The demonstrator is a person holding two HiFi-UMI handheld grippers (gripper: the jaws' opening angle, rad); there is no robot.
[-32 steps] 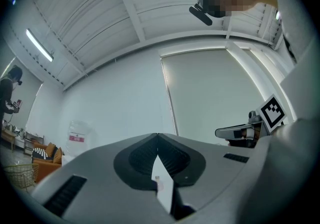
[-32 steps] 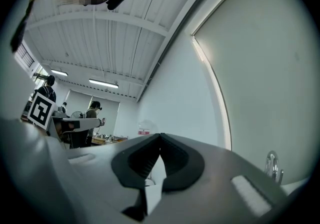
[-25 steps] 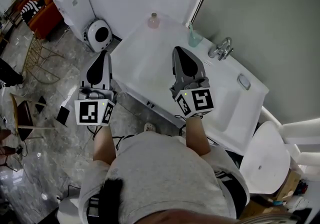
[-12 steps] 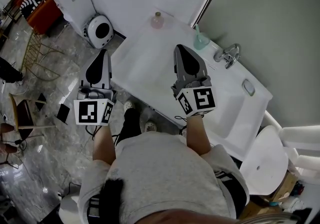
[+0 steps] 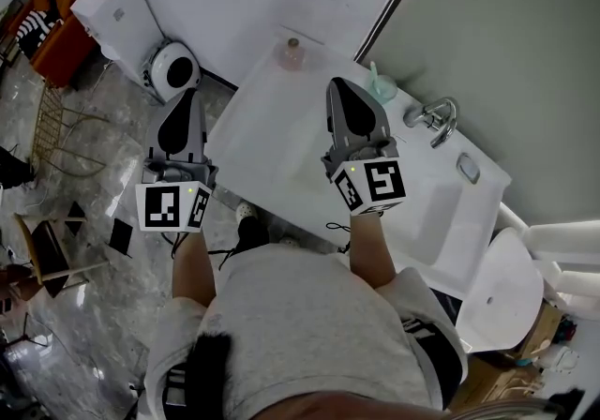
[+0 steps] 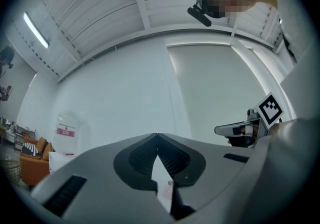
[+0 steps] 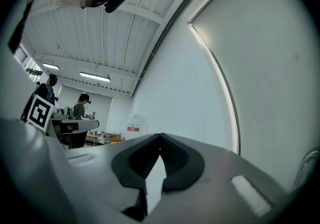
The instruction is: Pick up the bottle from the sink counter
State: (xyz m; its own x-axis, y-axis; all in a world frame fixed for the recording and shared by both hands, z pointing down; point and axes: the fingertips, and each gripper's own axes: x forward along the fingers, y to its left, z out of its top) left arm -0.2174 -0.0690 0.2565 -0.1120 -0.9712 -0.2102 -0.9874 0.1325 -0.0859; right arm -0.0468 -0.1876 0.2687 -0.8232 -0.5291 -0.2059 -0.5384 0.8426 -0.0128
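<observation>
The left hand-held gripper point(image 5: 187, 94), hanging just off the table point(image 5: 267, 132), and the right hand-held gripper point(image 5: 338, 84), over it, are both showing closed, empty jaws. The bottle point(image 5: 292, 53) is standing at the table's far corner; arriving with jaws unopened risks toppling it.

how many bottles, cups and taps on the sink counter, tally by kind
bottle: 1
cup: 1
tap: 1
total: 3
</observation>
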